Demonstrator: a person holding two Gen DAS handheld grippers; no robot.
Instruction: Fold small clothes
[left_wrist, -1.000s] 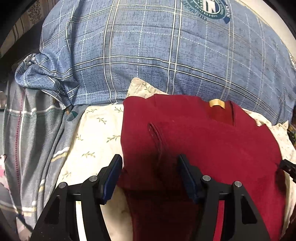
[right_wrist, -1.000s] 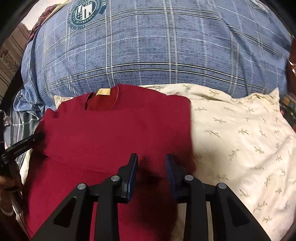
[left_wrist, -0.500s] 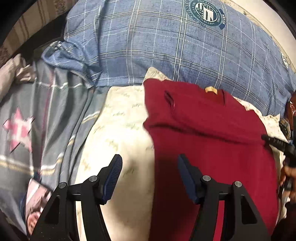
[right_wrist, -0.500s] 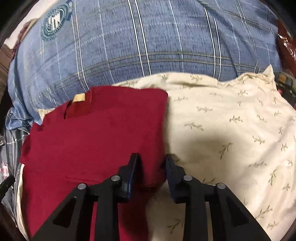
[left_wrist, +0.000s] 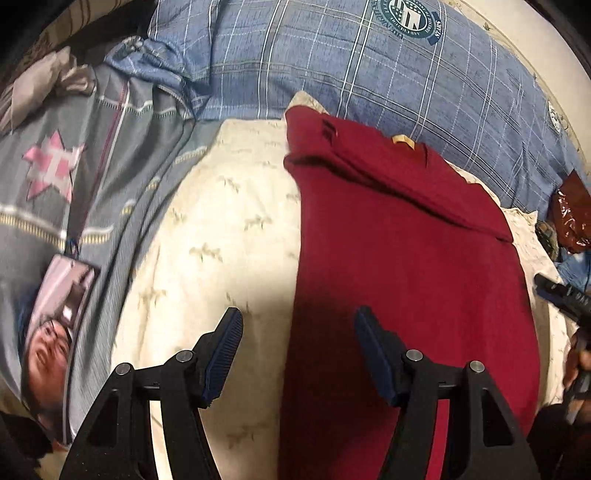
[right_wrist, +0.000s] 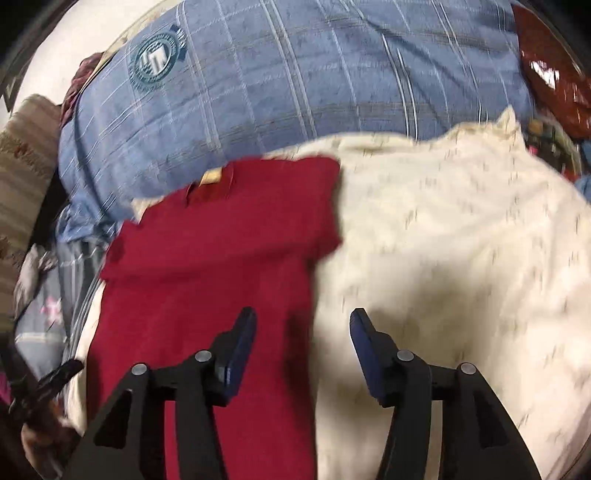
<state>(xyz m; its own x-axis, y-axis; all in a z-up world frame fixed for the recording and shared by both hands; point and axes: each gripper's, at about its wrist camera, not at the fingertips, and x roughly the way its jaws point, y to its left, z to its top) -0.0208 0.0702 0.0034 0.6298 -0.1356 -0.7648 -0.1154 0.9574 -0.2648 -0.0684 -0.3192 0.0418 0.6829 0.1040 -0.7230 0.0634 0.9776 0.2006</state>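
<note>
left gripper (left_wrist: 299, 343): my fingers spread wide, nothing between them; hovering low centre of the left wrist frame, straddling the left edge of the shirt, left pad (left_wrist: 224, 354) over the cream cloth, right pad over red fabric.
right gripper (right_wrist: 303, 343): my fingers spread wide, empty; low centre of the right wrist frame, left pad (right_wrist: 238, 350) over red fabric, right pad over the cream cloth. Frame is motion-blurred.
red shirt (left_wrist: 399, 258): lies flat on the cream floral pillow (left_wrist: 221, 229), centre-right in the left view, centre-left in the right view (right_wrist: 221, 266). Both sleeves folded in, so the body reads as a long narrow strip running from upper centre to the bottom edge. Folded sleeve makes a band across the upper part. Tan neck label (left_wrist: 403, 140) at the collar, top end.
cream floral pillow, right view (right_wrist: 443, 258): fills the right half.
blue plaid duvet (left_wrist: 369, 66): bunched across the top of both frames, round teal crest (left_wrist: 410, 16) upper right in the left view, upper left in the right view (right_wrist: 155, 62).
grey striped cloth (left_wrist: 74, 166): left side, pink star print.
photo card (left_wrist: 51, 332): lower left, face on it.
other gripper seen: right one at far right edge of the left view (left_wrist: 561, 295); left one at lower left of the right view (right_wrist: 51, 380).
</note>
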